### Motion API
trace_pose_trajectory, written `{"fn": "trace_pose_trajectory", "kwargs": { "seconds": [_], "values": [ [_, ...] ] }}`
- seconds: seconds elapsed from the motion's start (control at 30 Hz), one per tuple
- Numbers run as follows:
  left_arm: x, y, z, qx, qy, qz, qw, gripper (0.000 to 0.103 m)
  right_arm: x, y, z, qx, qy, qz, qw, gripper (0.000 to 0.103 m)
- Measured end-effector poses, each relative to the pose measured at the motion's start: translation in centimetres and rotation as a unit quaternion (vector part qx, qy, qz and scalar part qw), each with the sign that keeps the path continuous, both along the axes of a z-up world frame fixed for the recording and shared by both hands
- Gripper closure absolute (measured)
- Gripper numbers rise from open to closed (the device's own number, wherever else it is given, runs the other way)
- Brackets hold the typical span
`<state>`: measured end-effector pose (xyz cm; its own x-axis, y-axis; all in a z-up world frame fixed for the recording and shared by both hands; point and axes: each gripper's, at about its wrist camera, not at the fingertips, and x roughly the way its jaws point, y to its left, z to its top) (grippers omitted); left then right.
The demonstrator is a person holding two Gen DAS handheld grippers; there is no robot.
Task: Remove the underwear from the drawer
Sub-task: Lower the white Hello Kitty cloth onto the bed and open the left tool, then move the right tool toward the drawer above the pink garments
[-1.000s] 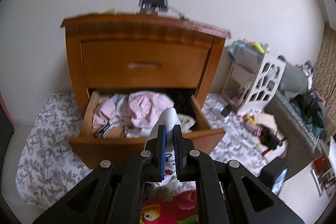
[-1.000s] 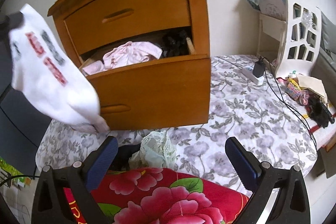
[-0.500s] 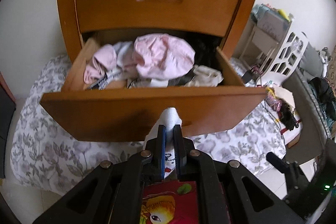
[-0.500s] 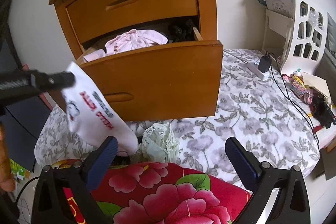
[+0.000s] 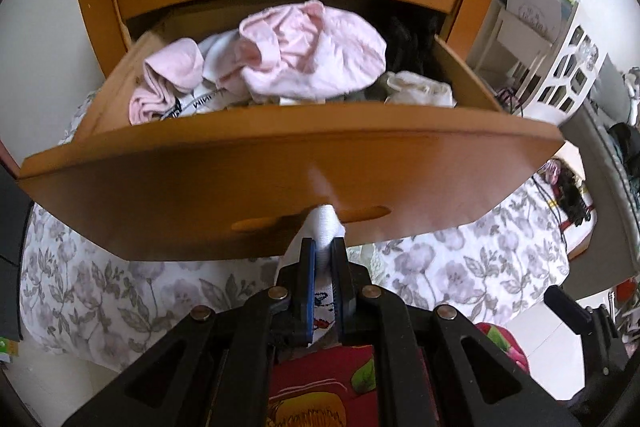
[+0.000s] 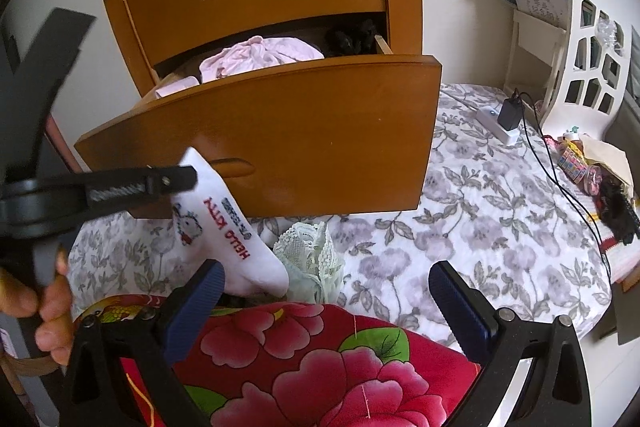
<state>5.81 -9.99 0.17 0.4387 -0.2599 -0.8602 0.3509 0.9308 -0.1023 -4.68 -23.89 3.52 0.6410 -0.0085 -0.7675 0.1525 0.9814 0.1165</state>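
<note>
The sock (image 6: 224, 227) in the left tongs (image 5: 323, 259) is white with red lettering and a small cartoon print. Beyond those tongs the drawer (image 5: 280, 179) is orange-brown wood, holding pale pink (image 5: 312, 59), white and black (image 5: 408, 39) garments. Below the sock lies pale green lace (image 6: 312, 259). The bedsheet (image 6: 480, 219) is white with grey flowers; the cloth (image 6: 320, 359) under the right tongs (image 6: 326, 299) is red with pink blooms. Tong pads (image 6: 460, 299) are blue.

Home bedroom, wooden nightstand (image 6: 280, 27), floral quilt (image 6: 480, 227), clothes-filled open drawer (image 5: 280, 179)
</note>
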Motion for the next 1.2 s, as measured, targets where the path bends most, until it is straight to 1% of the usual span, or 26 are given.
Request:
{"fn": "trace_pose_trajectory", "kwargs": {
  "seconds": [0.07, 0.13, 0.23, 0.27, 0.3, 0.47, 0.53, 0.6, 0.67, 0.77, 0.83, 0.87, 0.9, 0.97, 1.07, 1.2],
  "values": [
    [0.0, 0.0, -0.2, 0.004, 0.002, 0.001, 1.0000, 0.094, 0.0, 0.0, 0.0, 0.000, 0.001, 0.000, 1.000, 0.000],
    [0.1, 0.1, -0.4, 0.007, 0.007, 0.002, 1.0000, 0.091, 0.0, 0.0, 0.0, 0.000, 0.000, 0.000, 1.000, 0.000],
    [0.1, 0.5, -0.3, 0.004, 0.007, 0.005, 0.9999, 0.078, 0.0, 0.0, 0.0, 0.000, 0.000, 0.000, 1.000, 0.000],
    [0.0, 0.6, -0.2, 0.004, 0.006, 0.007, 1.0000, 0.070, 0.0, 0.0, 0.0, 0.000, 0.001, 0.000, 1.000, 0.000],
    [0.0, 0.8, 0.0, 0.003, 0.003, 0.009, 1.0000, 0.066, 0.0, 0.0, 0.0, 0.000, 0.001, 0.000, 1.000, 0.000],
    [-0.1, 1.7, 0.4, 0.000, -0.002, 0.019, 0.9998, 0.064, 0.0, -0.1, -0.1, -0.002, 0.001, 0.001, 1.000, 0.000],
    [-0.3, 2.3, 0.6, -0.001, -0.004, 0.028, 0.9996, 0.057, 0.0, 0.0, -0.1, -0.002, 0.001, 0.001, 1.000, 0.000],
    [-0.5, 2.8, 0.8, 0.000, -0.010, 0.038, 0.9992, 0.047, 0.0, 0.0, -0.1, -0.003, 0.002, 0.002, 1.000, 0.000],
    [-0.7, 3.5, 1.1, 0.001, -0.016, 0.049, 0.9986, 0.044, 0.0, 0.0, -0.1, -0.003, 0.003, 0.002, 1.000, 0.000],
    [-0.9, 4.3, 1.4, 0.007, -0.024, 0.062, 0.9978, 0.043, 0.0, 0.0, -0.2, -0.005, 0.004, 0.003, 1.000, 0.000],
    [-1.0, 4.8, 1.5, 0.015, -0.035, 0.070, 0.9968, 0.033, 0.1, 0.0, -0.1, -0.006, 0.004, 0.003, 1.000, 0.000],
    [-1.1, 5.1, 1.5, 0.018, -0.041, 0.073, 0.9963, 0.018, 0.1, 0.1, -0.1, -0.007, 0.005, 0.003, 1.000, 0.000],
    [-1.2, 5.6, 1.7, 0.021, -0.055, 0.079, 0.9951, 0.012, 0.1, 0.1, -0.1, -0.008, 0.005, 0.003, 1.000, 0.000],
    [-1.6, 5.9, 2.0, 0.026, -0.072, 0.084, 0.9936, 0.011, 0.1, 0.1, -0.2, -0.009, 0.006, 0.003, 1.000, 0.000],
    [-2.0, 6.7, 2.4, 0.031, -0.094, 0.092, 0.9908, 0.007, 0.1, 0.2, -0.2, -0.012, 0.009, 0.004, 1.000, 0.000],
    [-2.5, 7.2, 3.1, 0.033, -0.121, 0.098, 0.9872, 0.007, 0.3, 0.4, -0.3, -0.017, 0.013, 0.005, 1.000, 0.000]
  ]
}}
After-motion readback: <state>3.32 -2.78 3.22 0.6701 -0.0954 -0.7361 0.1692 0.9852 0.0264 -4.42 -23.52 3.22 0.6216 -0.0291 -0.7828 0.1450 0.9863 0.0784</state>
